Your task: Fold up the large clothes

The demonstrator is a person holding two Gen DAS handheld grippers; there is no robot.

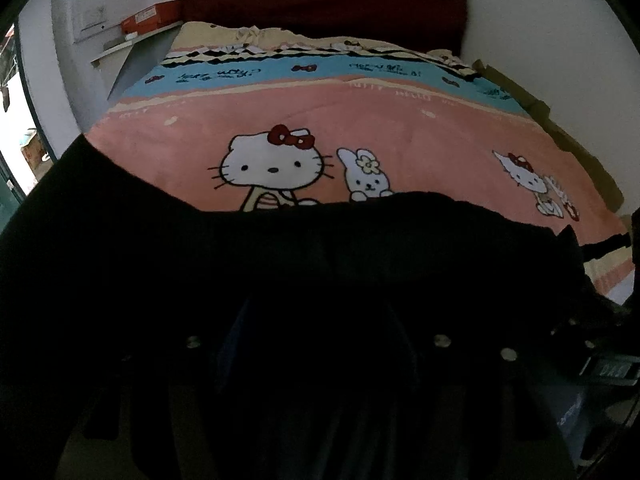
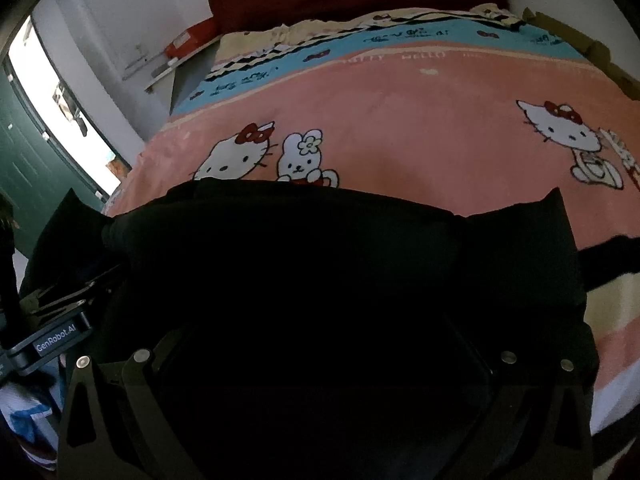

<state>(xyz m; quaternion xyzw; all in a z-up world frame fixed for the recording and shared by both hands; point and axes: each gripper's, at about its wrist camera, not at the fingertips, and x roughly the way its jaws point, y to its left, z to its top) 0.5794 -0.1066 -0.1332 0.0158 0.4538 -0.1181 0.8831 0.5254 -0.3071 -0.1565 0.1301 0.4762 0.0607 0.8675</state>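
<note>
Down at the near end of the bed (image 1: 360, 116) lay the black garment (image 1: 280, 264), a big dark mass spread across the pink cartoon-cat blanket (image 1: 400, 132) and filling the lower half of both wrist views. From the left wrist camera the cloth's far edge cut across the printed cat's body, just under the white rabbit figure beside it. The left gripper (image 1: 320, 320) sat buried in that darkness; only its metal rivets caught light, and whether it was clenched or released, I could not tell (the fingertips simply vanished into black on black).

Over on the right wrist view, the same story: the garment (image 2: 320, 264) bulged up in front of the lens, one corner sticking up in a point at the right, and a narrow dark strip trailing off toward the right edge over the blanket (image 2: 420, 112). The right gripper (image 2: 324, 360) showed its linkage arms splayed to either side low in frame, but the fingertips were lost against the cloth, so its grip could not be told either. The other gripper's (image 2: 72, 300) body appeared at the left of this view, just beside the garment's left edge.

Behind it all stood the dark red headboard (image 1: 320, 0) against a white wall, with an orange box (image 1: 152, 20) on a shelf to the left.
</note>
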